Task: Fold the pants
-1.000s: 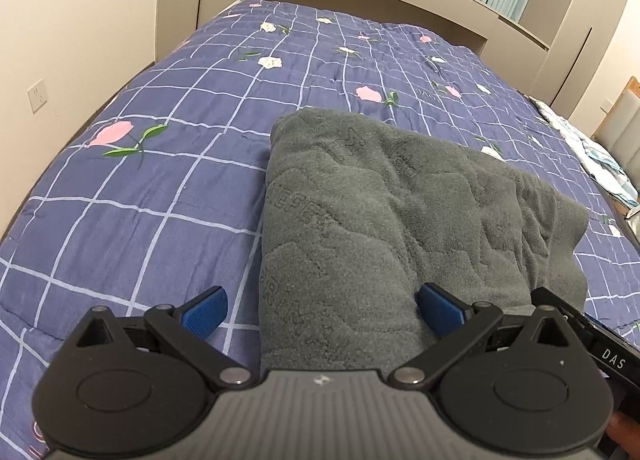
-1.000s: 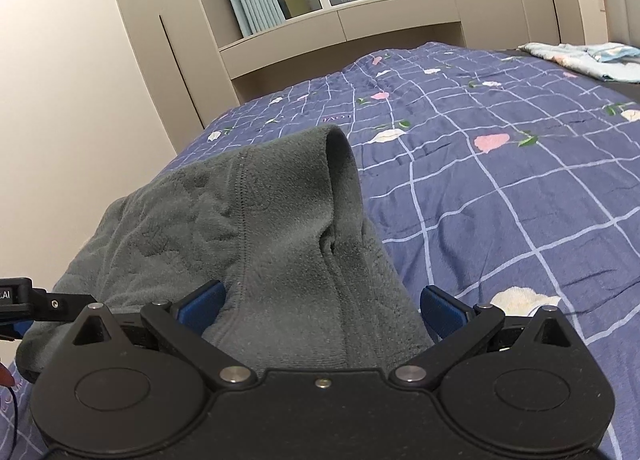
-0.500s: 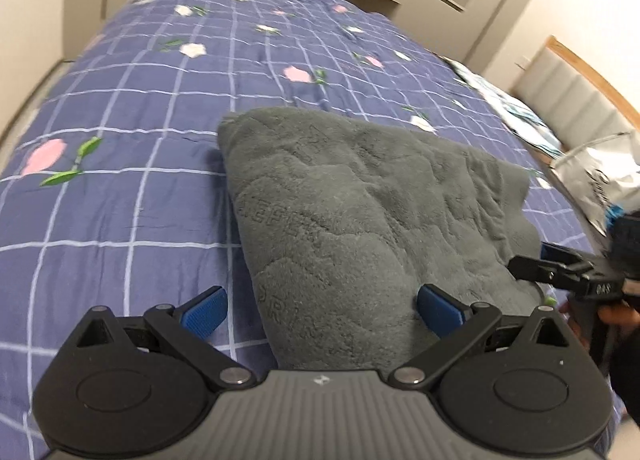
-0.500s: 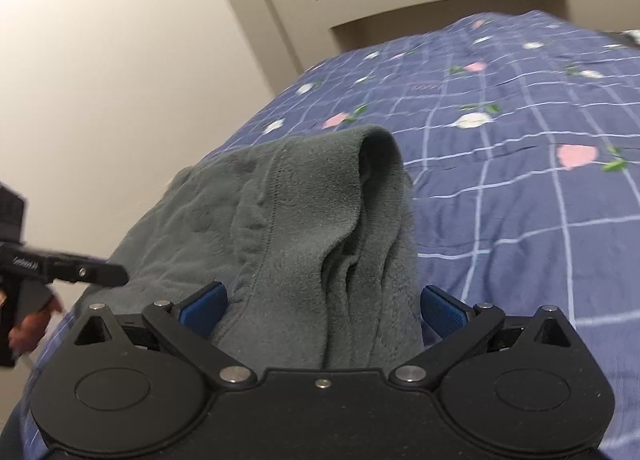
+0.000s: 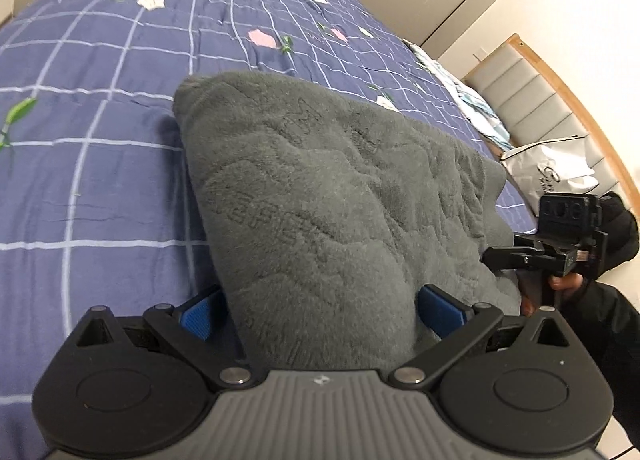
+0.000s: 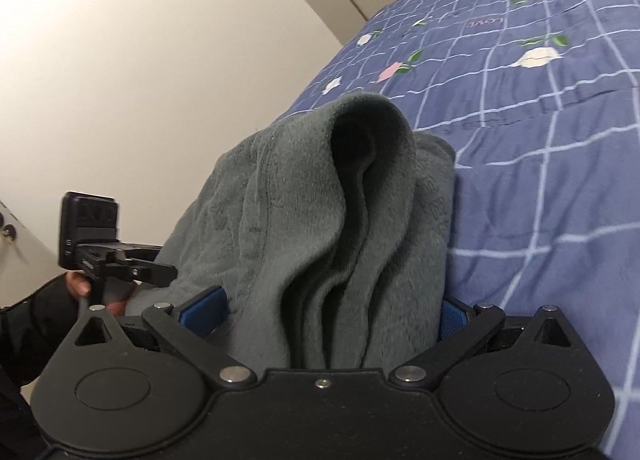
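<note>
Grey pants (image 5: 320, 212), white bag (image 5: 548, 172) left-view only

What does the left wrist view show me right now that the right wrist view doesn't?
Only the left wrist view shows the white bag, the padded headboard and the pants' flat embossed top. Only the right wrist view shows the bunched, layered end and the bare wall. Both show the grey pants on the blue quilt, with fabric between each hand-held gripper's open blue pads.
</note>
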Motion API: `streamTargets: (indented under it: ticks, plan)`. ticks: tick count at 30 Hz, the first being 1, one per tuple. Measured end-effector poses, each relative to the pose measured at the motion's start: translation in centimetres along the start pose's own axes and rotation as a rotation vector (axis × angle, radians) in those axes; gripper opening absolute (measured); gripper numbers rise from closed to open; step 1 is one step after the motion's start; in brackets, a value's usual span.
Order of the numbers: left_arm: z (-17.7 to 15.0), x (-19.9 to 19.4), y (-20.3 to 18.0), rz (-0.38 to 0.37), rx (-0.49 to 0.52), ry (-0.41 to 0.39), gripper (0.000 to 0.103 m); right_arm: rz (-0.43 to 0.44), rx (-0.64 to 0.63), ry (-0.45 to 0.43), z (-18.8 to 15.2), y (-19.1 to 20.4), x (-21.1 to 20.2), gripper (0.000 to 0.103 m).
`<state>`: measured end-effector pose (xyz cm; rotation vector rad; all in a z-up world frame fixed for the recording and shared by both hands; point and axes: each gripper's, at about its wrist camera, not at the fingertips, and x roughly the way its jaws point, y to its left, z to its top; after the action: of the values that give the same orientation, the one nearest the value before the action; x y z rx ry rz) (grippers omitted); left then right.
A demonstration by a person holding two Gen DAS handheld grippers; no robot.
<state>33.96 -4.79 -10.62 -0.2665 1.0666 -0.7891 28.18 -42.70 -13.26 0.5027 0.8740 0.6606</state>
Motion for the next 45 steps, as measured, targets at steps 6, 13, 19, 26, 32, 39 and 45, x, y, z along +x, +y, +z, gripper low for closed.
streamTargets:
  ticks: [6, 13, 19, 26, 32, 39, 45]
  plan:
    - [0.7, 1.3, -0.3, -0.016, -0.008, 0.012, 0.103, 0.047, 0.073, -0.036, 0.1, -0.1, 0.1, 0.103]
    - [0.6, 0.9, -0.3, -0.029, -0.015, 0.022, 0.102, 0.083, 0.107, -0.05, 0.1, 1.0, -0.6, 0.103]
    - [1.4, 1.3, -1.2, 0.032, -0.029, 0.034, 0.1, -0.026, 0.093, -0.04, 0.0, 1.8, 0.3, 0.097]
    - [1.9, -0.5, -2.3, 0.062, -0.092, 0.019, 0.086, -0.07, 0.135, -0.079, 0.3, 3.7, -1.6, 0.07]
    - [2.5, -3.4, -2.4, 0.051, -0.182, 0.013, 0.08, -0.026, 0.169, -0.09, 1.9, 6.9, -2.0, 0.068]
    - [1.7, -9.0, -1.3, 0.12, -0.189, -0.041, 0.08, 0.018, 0.131, -0.055, 2.8, 11.9, 0.6, 0.068]
    - [0.6, -13.1, 1.0, 0.178, -0.211, -0.076, 0.08, 0.056, 0.131, -0.038, 2.4, 14.9, 4.2, 0.068]
